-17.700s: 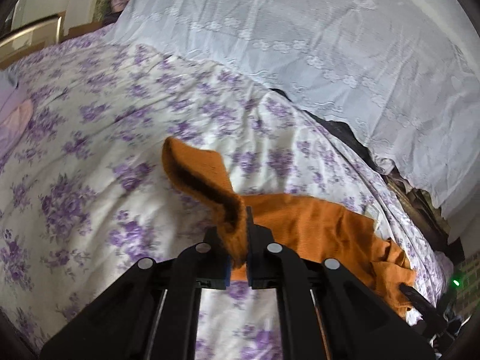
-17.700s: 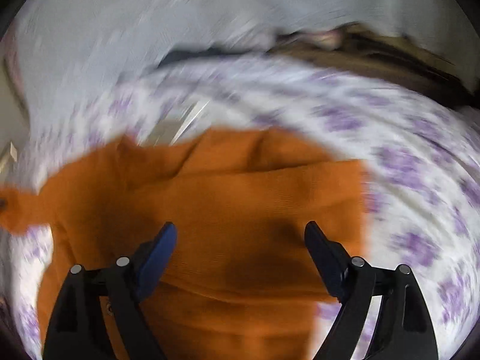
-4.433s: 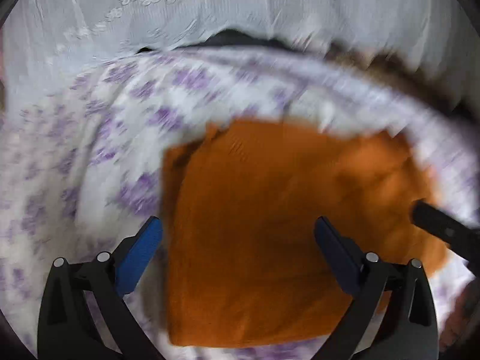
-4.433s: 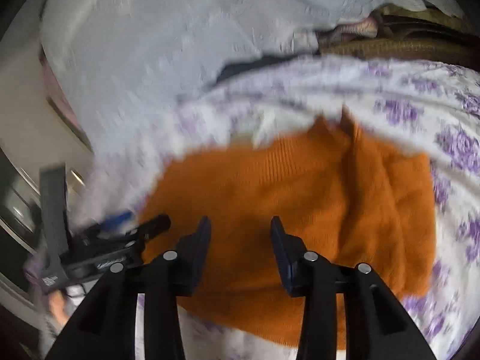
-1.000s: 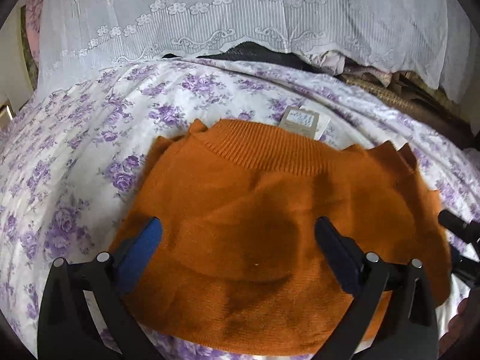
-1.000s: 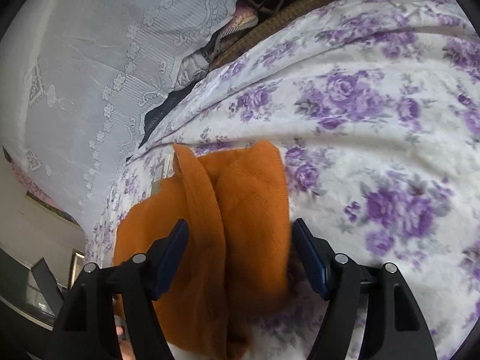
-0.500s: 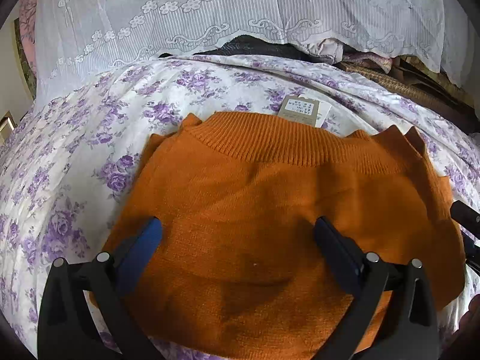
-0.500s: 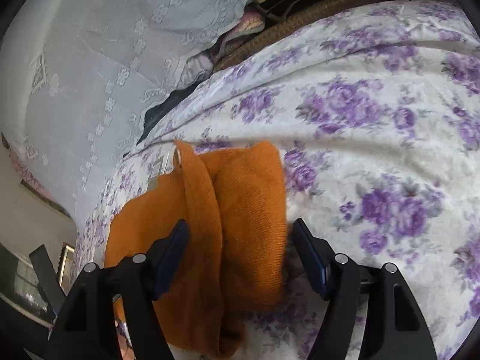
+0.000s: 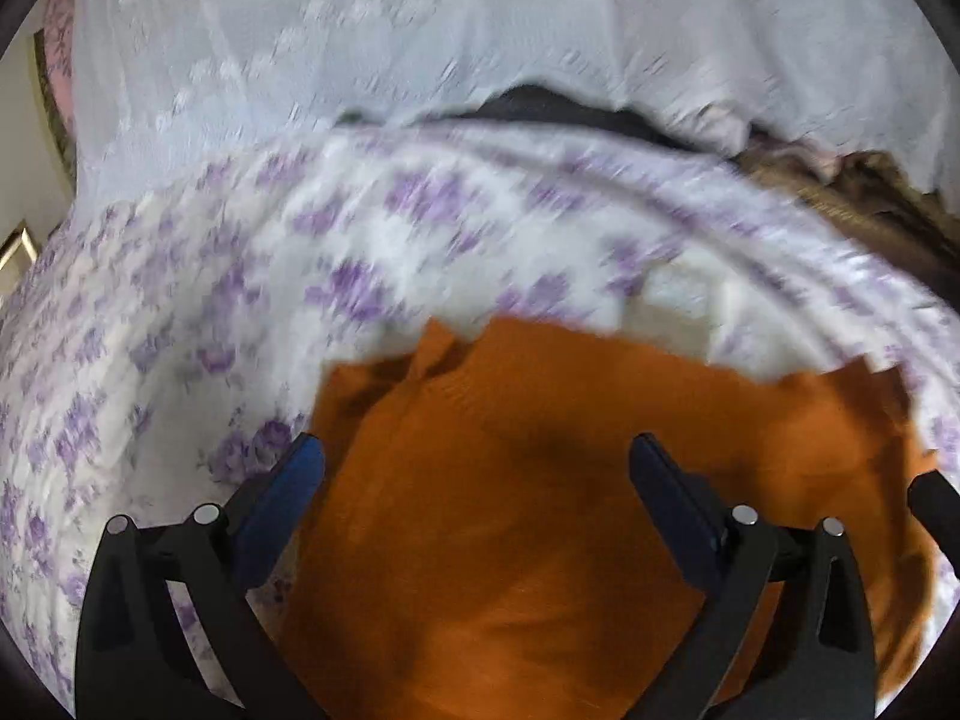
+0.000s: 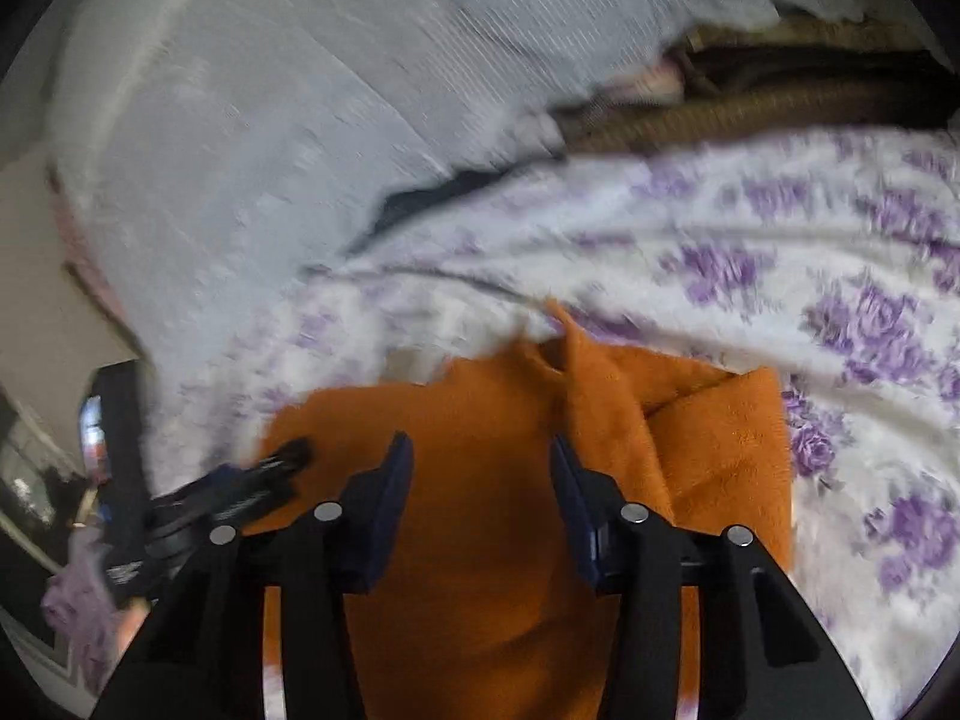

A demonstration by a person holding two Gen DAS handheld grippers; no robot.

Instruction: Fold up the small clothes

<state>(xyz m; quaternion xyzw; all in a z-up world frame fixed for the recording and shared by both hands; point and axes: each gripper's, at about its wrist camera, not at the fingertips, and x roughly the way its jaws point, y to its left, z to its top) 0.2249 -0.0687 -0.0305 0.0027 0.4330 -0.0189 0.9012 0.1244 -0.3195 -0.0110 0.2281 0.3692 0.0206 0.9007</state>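
While its blue pads stand parted with only air between them, the right gripper [image 10: 482,468] hangs over the middle of an orange knit sweater [image 10: 498,570], pressing on nothing; its jaws have just been closing, down to a middling gap, and no fold of cloth is caught between them. Seen from its own camera, the left gripper [image 9: 477,468] is spread far wider above the same garment, pads clear of the knit on either side and holding nothing. Both tools tip downward toward the cloth. In the right wrist view the left gripper's black frame [image 10: 198,510] juts in from the lower left, its tip at the sweater's near left edge, with a glimpse of the hand behind it too blurred to read.

The sweater lies folded into a compact block on a white bedspread printed with purple flowers [image 10: 870,324], its ribbed upper edge turned away from the cameras and its longer side running across the left wrist view. A doubled flap [image 10: 720,438] rests along its right side, raised in a ridge, with a small peak of knit standing up at the far edge. A pale tag [image 9: 672,312] shows just beyond that edge, blurred. Behind the bed hangs a white lace cloth [image 9: 420,42], with brown woven material [image 10: 750,114] near its lower right. Both views are smeared by motion.
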